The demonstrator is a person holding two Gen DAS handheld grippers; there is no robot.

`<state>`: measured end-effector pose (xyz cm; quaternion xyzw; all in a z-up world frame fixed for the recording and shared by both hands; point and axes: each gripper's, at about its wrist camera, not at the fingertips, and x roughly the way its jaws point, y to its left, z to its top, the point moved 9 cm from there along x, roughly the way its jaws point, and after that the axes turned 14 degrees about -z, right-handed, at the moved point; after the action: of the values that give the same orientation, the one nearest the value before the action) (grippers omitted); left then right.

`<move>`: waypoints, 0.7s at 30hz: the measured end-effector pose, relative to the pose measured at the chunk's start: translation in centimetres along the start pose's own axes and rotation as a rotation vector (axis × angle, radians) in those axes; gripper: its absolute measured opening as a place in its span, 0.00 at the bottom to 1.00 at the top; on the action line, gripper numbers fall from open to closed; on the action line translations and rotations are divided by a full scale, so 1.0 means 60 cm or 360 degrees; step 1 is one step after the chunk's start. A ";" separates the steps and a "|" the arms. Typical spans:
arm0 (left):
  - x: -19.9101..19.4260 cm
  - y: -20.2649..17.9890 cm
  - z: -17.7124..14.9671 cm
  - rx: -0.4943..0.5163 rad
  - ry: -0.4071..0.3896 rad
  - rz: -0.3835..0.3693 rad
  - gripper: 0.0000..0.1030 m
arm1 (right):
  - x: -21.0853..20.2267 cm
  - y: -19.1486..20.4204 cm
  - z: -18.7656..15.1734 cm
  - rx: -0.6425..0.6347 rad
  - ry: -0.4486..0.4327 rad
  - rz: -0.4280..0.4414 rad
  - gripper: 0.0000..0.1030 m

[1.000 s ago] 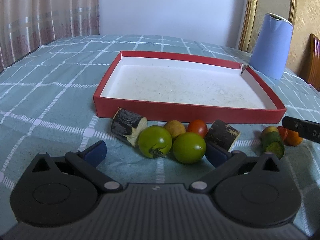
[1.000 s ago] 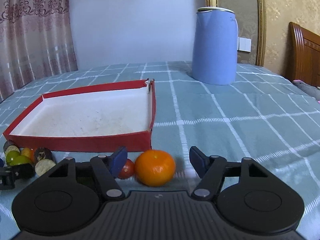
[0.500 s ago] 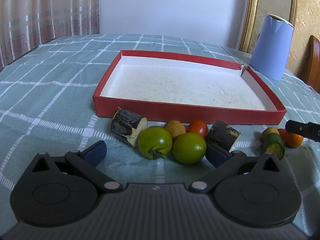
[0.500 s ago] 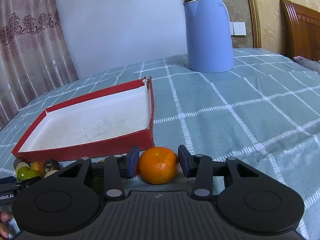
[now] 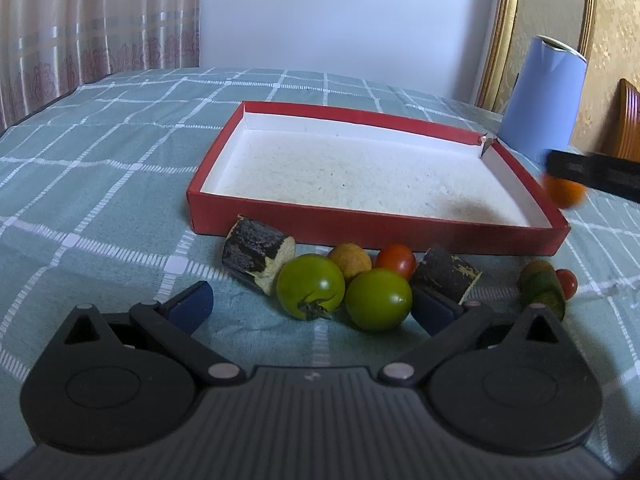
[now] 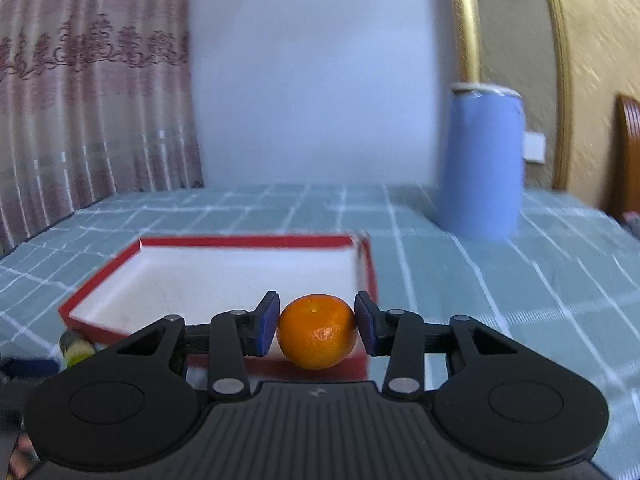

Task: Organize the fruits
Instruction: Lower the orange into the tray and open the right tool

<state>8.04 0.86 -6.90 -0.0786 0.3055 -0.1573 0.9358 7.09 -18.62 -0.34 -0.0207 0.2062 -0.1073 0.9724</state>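
The right claw (image 6: 316, 324) has its two blue pads pressed against the sides of a small orange (image 6: 317, 332), gripping it across its widest part, which looks like the surest way to keep a round fruit from rolling out. It holds the orange in the air at the near right corner of the red box (image 6: 370, 276); the view is smeared with motion, and I judge the fruit is on its way into the box. The box floor is white and bare, so this would be the first piece in. The left claw (image 5: 312, 308) rests low over the checked cloth of the bench (image 5: 100, 184) with its jaws spread wide and nothing between them, pointed at a huddle of produce just in front of the box's near wall: two green tomatoes (image 5: 311, 291), a red cherry tomato (image 5: 395, 260), a yellowish round fruit (image 5: 350, 259) and two dark cut chunks (image 5: 256, 250). It seems placed ready for its own pick. A blue kettle (image 6: 480, 160) stands well behind.
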 end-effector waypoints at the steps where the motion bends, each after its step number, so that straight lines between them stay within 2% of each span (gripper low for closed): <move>1: 0.000 0.000 0.000 -0.0001 -0.0002 -0.0001 1.00 | 0.023 0.012 0.003 -0.0038 0.0027 0.0009 0.39; 6: 0.000 0.000 0.001 -0.0011 -0.0007 -0.0008 1.00 | 0.117 0.036 -0.006 -0.0048 0.0194 0.0022 0.39; 9: 0.000 0.001 0.000 -0.0013 -0.0012 -0.0008 1.00 | 0.139 0.043 -0.021 -0.0068 0.0231 0.0008 0.39; 14: 0.000 0.000 0.001 -0.0013 -0.0013 -0.0009 1.00 | 0.135 0.052 -0.025 -0.0112 0.0186 0.0019 0.42; 15: 0.001 0.000 0.001 -0.0013 -0.0013 -0.0010 1.00 | 0.130 0.054 -0.021 -0.0114 0.0159 0.0040 0.46; 17: 0.001 -0.001 0.001 -0.0015 -0.0014 -0.0011 1.00 | 0.110 0.052 -0.011 -0.0125 0.0086 0.0030 0.69; 18: 0.000 0.000 0.001 -0.0014 -0.0013 -0.0009 1.00 | 0.090 0.046 -0.004 -0.0121 0.0021 0.0015 0.73; 21: 0.000 0.000 0.001 -0.0016 -0.0014 -0.0010 1.00 | 0.039 0.013 0.012 -0.0059 -0.0112 -0.0030 0.74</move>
<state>8.08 0.87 -6.87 -0.0850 0.3019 -0.1584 0.9362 9.63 -18.37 -0.70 -0.0445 0.1736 -0.1119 0.9774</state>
